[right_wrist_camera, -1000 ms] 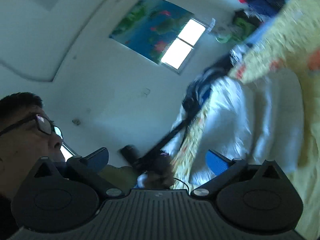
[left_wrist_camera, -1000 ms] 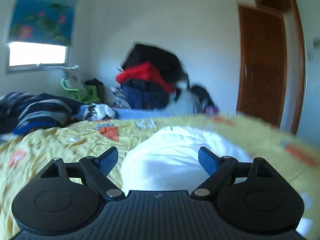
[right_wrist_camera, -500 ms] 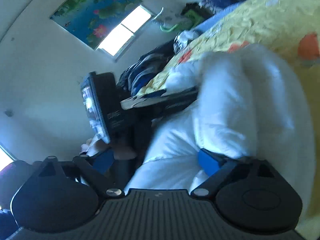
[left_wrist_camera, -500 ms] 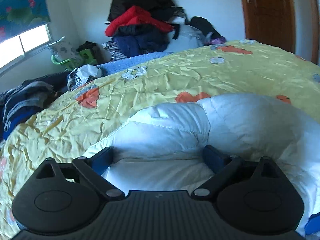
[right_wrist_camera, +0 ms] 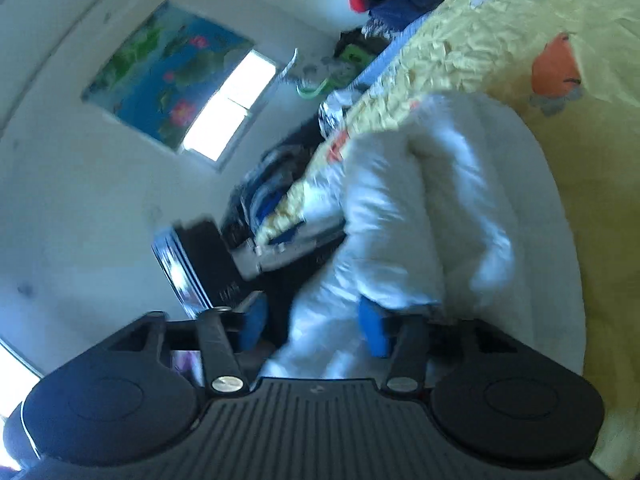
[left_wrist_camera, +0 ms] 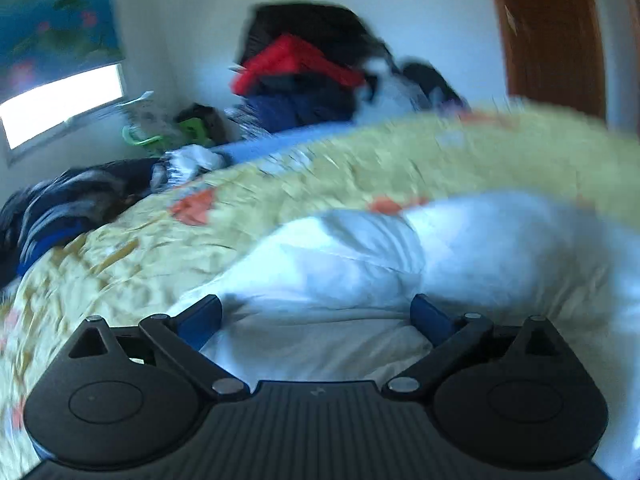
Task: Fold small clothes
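A white padded garment [left_wrist_camera: 360, 256] lies on the yellow bedspread [left_wrist_camera: 160, 240]. My left gripper [left_wrist_camera: 316, 316] is open, its blue pads wide apart over the garment's near edge. In the right wrist view the same white garment [right_wrist_camera: 420, 208] fills the middle, folded over itself. My right gripper [right_wrist_camera: 314, 326] is partly open, narrower than the left, with the garment's edge between its blue fingertips [right_wrist_camera: 372, 328]. The other gripper's body [right_wrist_camera: 208, 264] shows to the left of it. The left wrist view is blurred.
A heap of red, black and navy clothes [left_wrist_camera: 304, 76] stands by the far wall. Dark striped clothes [left_wrist_camera: 60, 208] lie at the bed's left edge. A brown door [left_wrist_camera: 552, 36] is at the right, a window [left_wrist_camera: 60, 104] at the left.
My right gripper's fingers have come closer together around the garment's edge. My left gripper has lifted and tilted a little; its view has blurred and it stays open.
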Tool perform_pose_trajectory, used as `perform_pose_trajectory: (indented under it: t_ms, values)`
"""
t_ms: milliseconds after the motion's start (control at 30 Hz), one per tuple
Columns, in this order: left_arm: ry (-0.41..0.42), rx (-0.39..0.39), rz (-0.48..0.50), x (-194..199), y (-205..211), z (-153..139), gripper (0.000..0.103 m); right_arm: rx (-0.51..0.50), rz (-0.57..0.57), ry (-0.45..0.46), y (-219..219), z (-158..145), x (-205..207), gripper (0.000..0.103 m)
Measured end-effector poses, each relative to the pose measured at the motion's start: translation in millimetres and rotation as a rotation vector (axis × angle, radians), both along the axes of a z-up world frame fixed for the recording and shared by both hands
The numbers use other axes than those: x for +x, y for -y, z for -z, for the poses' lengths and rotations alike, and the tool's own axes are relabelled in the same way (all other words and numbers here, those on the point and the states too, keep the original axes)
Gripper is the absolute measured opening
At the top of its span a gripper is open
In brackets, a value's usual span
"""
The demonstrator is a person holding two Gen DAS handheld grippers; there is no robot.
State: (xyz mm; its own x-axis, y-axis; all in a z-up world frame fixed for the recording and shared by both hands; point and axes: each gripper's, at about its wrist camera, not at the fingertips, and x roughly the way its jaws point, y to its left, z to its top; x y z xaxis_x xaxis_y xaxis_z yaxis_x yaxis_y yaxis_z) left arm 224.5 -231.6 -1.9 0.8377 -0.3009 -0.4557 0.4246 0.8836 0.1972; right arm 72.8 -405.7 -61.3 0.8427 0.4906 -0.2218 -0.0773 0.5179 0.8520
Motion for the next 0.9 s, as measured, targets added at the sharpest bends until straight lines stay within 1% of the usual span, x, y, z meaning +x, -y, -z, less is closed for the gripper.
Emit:
perform_pose_trajectory:
  t_ms: [33,100,167,200,233,267,300,333,367,433,500,533,567,600,633,667,700,767,833,900]
  values:
    - [0.025,-0.061,-0.039,-9,-16,-9,0.101,-0.014,0.011,0.022,-1,-8,-6,0.072]
    - [0.046,-0.188,-0.089,-29,-47,-26,0.101,-0.090,0.025,0.057,-6,-26,-12,0.075]
    - [0.012,-0.292,-0.092,-46,-71,-37,0.102,-0.187,0.034,0.087,-13,-46,-16,0.079]
    - [-0.006,-0.306,-0.077,-53,-76,-38,0.102,-0.227,0.032,0.103,-17,-56,-14,0.083]
    - [-0.019,-0.281,-0.055,-59,-74,-37,0.102,-0.263,0.027,0.120,-21,-65,-10,0.089]
    - [-0.023,-0.222,-0.027,-63,-66,-32,0.102,-0.302,0.023,0.142,-26,-75,-3,0.091]
    - [-0.016,-0.151,-0.009,-66,-56,-25,0.102,-0.337,0.025,0.160,-31,-83,7,0.091]
    - [-0.005,-0.082,-0.011,-69,-47,-16,0.102,-0.362,0.024,0.168,-35,-88,20,0.092]
    - [-0.002,-0.052,-0.019,-70,-41,-10,0.102,-0.366,0.016,0.165,-37,-92,38,0.092]
    - [-0.015,-0.067,-0.013,-69,-37,-4,0.102,-0.321,0.001,0.128,-36,-86,75,0.092]
    - [-0.048,-0.075,-0.004,-64,-35,0,0.102,-0.302,-0.009,0.045,-33,-69,111,0.093]
    - [-0.061,-0.084,-0.005,-61,-36,3,0.102,-0.328,-0.008,-0.008,-33,-59,126,0.090]
    - [-0.077,-0.099,-0.006,-57,-36,4,0.102,-0.390,0.006,-0.050,-33,-48,138,0.088]
    - [-0.088,-0.108,-0.007,-55,-36,5,0.102,-0.447,0.015,-0.065,-34,-40,143,0.082]
    - [-0.091,-0.107,-0.007,-53,-34,6,0.102,-0.496,0.014,-0.060,-33,-32,148,0.076]
    - [-0.088,-0.103,-0.007,-52,-32,8,0.102,-0.492,0.013,-0.045,-29,-25,150,0.076]
    - [-0.086,-0.101,-0.009,-51,-30,10,0.102,-0.456,0.017,-0.032,-22,-20,150,0.075]
    - [-0.080,-0.101,-0.014,-51,-27,12,0.102,-0.381,0.033,-0.019,-9,-8,152,0.071]
    - [-0.076,-0.101,-0.015,-50,-25,15,0.102,-0.342,0.044,-0.002,-2,5,152,0.064]
    - [-0.070,-0.104,-0.015,-50,-26,17,0.102,-0.329,0.046,0.004,-1,11,153,0.060]
